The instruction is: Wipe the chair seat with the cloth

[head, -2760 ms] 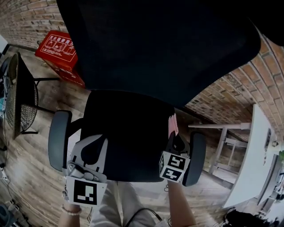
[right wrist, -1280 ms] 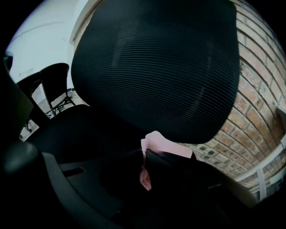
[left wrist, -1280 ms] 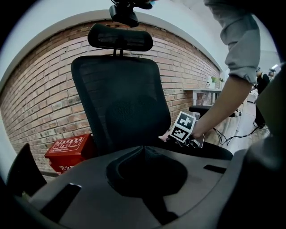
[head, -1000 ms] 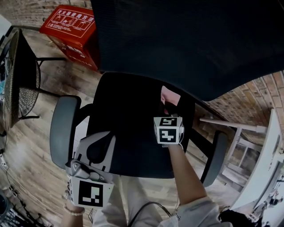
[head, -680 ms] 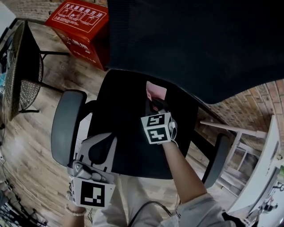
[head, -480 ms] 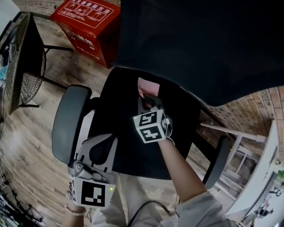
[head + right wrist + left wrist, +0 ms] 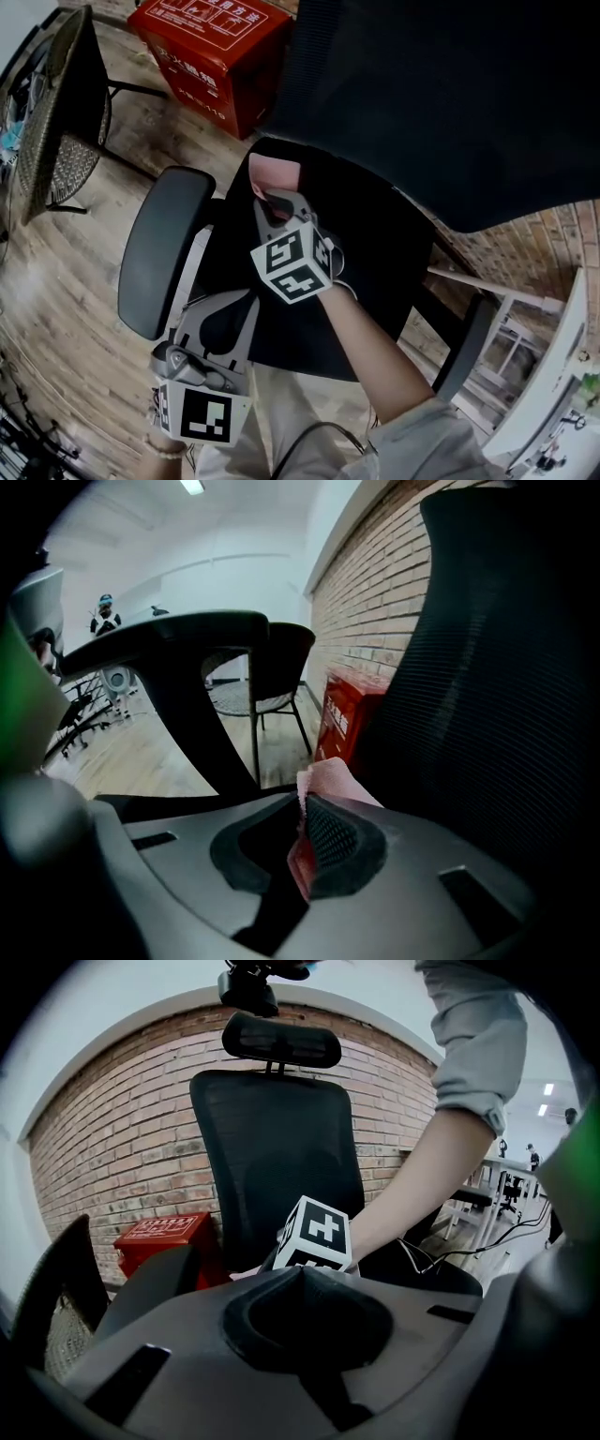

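grippers [image 7: 223, 305] [image 7: 272, 202] 2 | cloth [image 7: 274, 172] 1 | chairs [image 7: 375, 244] [image 7: 56, 141] 2 | red box [image 7: 211, 47] 1

So the right forearm [image 7: 375, 347] reaches forward, grey plastic right tongs [image 7: 272, 200] pinched tight on a pink cloth [image 7: 272, 173]. The grey plastic left tongs [image 7: 223, 307] sit low by the body, jaws pressed together.

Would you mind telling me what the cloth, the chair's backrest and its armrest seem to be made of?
Cloth: pink, soft fabric, judging by its limp fold and slightly fuzzy surface. Backrest: black mesh, with a fine weave showing. Armrest: grey, smooth, matt pad, likely plastic or foam.
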Demonstrator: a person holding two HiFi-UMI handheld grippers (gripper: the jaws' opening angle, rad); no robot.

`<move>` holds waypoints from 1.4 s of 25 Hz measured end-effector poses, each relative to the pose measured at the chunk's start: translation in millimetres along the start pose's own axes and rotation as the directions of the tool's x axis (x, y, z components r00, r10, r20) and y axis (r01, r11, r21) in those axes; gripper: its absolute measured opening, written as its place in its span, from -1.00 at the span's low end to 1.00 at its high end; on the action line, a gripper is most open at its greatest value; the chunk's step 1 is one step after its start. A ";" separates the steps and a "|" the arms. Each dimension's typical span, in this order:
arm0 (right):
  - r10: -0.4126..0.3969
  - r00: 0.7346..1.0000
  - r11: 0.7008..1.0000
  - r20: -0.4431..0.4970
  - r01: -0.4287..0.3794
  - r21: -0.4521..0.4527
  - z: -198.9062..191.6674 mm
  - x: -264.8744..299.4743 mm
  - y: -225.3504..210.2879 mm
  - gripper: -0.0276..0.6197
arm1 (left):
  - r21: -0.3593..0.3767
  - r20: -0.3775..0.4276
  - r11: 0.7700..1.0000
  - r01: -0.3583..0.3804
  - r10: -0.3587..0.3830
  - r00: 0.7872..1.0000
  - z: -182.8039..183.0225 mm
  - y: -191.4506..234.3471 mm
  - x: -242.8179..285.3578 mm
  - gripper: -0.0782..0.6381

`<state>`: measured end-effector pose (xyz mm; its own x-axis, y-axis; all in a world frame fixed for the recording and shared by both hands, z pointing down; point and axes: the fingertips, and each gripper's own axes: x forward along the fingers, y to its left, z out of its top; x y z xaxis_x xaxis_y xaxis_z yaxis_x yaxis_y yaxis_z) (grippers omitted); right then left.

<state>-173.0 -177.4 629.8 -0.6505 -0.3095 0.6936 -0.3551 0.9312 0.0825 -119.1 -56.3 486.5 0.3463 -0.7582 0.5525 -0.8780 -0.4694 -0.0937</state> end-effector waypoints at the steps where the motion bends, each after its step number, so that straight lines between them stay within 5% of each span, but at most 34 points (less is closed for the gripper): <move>1: 0.020 1.000 1.000 0.013 -0.020 -0.005 3.5 0.2 5.9 -0.76 | -0.001 0.002 1.000 -0.001 0.001 1.000 0.0 -0.4 -0.7 -0.73; 8: 0.051 0.999 0.998 0.007 -0.051 -0.020 -3.1 -2.0 26.2 -0.76 | 0.003 0.004 1.000 0.009 -0.009 1.000 -0.2 -4.2 -0.4 -0.73; 21: -0.133 0.984 0.983 -0.122 0.147 0.113 -96.4 -54.6 -8.3 -0.76 | 0.055 0.006 0.997 0.063 -0.063 0.998 0.2 -22.6 12.7 -0.73; 26: -0.227 0.956 0.942 -0.187 0.264 0.206 -141.3 -89.4 -26.8 -0.76 | 0.071 -0.003 0.993 0.095 -0.095 0.995 -3.7 -35.6 22.1 -0.73; 35: -0.369 0.867 0.824 -0.335 0.472 0.313 -220.6 -169.4 -53.8 -0.76 | 0.116 0.004 0.979 0.166 -0.168 0.986 3.3 -65.9 34.8 -0.73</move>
<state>104.4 -132.5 665.8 -0.2079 -0.5474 0.8106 -0.8096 0.5613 0.1714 -48.1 -53.2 509.2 0.4902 -0.6705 0.5569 -0.7640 -0.6381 -0.0958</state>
